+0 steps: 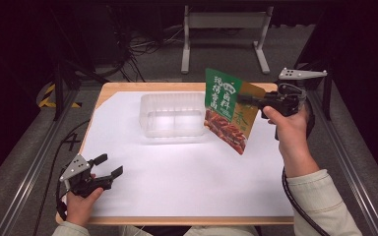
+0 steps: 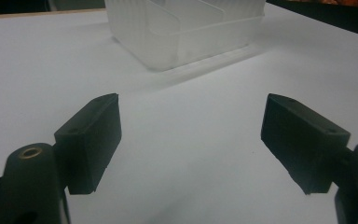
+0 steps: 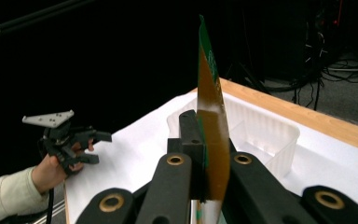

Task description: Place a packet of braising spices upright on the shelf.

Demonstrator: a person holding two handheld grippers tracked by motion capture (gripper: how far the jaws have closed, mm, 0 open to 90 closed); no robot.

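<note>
A green and orange snack packet [image 1: 229,109] hangs in the air over the table's right half, just right of a clear plastic tray [image 1: 173,114]. My right gripper [image 1: 244,100] is shut on the packet's right edge, held level by a hand. In the right gripper view the packet [image 3: 213,140] stands edge-on, pinched between the two black jaws, with the tray [image 3: 261,133] behind it. My left gripper [image 1: 109,165] rests low at the table's front left, jaws wide apart. In the left gripper view nothing lies between its fingers [image 2: 93,140], and the tray [image 2: 186,28] stands ahead.
White paper [image 1: 187,172] covers the wooden table [image 1: 128,87]. A metal frame stand [image 1: 224,34] and cables lie on the floor beyond the far edge. Rails run along both sides of the table.
</note>
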